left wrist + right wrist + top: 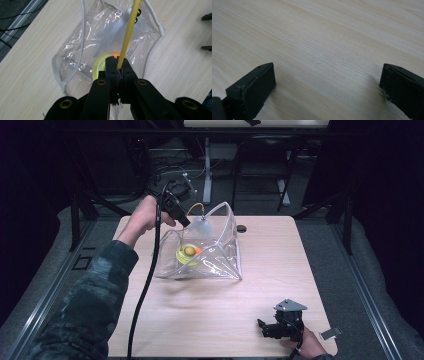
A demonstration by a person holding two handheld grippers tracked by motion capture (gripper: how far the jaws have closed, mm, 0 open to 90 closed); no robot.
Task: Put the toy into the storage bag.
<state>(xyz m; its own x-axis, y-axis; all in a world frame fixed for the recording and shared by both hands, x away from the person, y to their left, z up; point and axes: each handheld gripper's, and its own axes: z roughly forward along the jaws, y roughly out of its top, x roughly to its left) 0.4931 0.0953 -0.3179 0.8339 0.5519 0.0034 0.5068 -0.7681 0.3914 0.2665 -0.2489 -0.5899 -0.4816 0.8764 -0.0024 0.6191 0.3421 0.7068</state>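
A clear plastic bag [222, 257] [75, 45] lies open on the wooden table [280, 265]. Inside it rest a yellow-green disc [184, 257] [98, 67] and a small orange ball [198, 250] [115, 54]. My left gripper [184, 222] [117, 61] hangs over the bag's far side, shut on a thin yellow rod [195, 206] [128, 32]. The rod carries a grey-white feather tuft [201, 225] [117, 25] and dark beads over the bag's mouth. My right gripper [262, 329] [327, 80] sits low near the table's front right, open over bare wood with nothing between its fingers.
A small black round hole [242, 228] marks the table just behind the bag. A little grey metal piece [330, 333] lies at the front right edge. Desk legs and cables stand on the floor beyond the table's far edge.
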